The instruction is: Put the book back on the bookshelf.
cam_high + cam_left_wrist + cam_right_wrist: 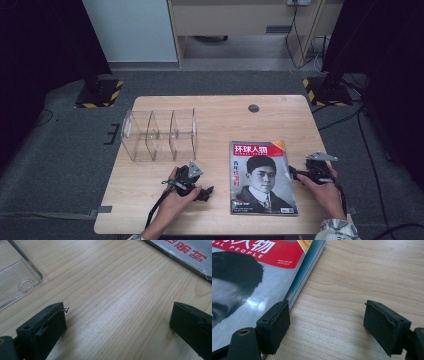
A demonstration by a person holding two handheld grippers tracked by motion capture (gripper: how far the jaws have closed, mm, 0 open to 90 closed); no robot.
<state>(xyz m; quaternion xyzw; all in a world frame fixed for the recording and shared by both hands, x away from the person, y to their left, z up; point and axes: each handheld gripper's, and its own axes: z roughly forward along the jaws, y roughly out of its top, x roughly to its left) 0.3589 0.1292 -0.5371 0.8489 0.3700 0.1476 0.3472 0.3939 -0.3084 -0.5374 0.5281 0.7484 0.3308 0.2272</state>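
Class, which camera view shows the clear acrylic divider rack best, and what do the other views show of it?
The high view: the whole clear rack stands on the table, its upright dividers and compartments visible. The left gripper view catches one transparent rounded corner beyond the open left tongs. The right gripper view looks at the magazine and table instead.

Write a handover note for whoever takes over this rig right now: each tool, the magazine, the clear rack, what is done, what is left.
Left tool: open, holding nothing, low over bare wood between the clear rack and the magazine.
Right tool: open, holding nothing, at the magazine's right edge; in the right gripper view one jaw is over the cover, the other over the table.
Magazine: flat, cover up, near the front right of the table.
Clear rack: upright at the left, its slots empty.
Done: nothing gripped or moved, as far as can be seen.
Left: probably grip the magazine and stand it in a rack slot.
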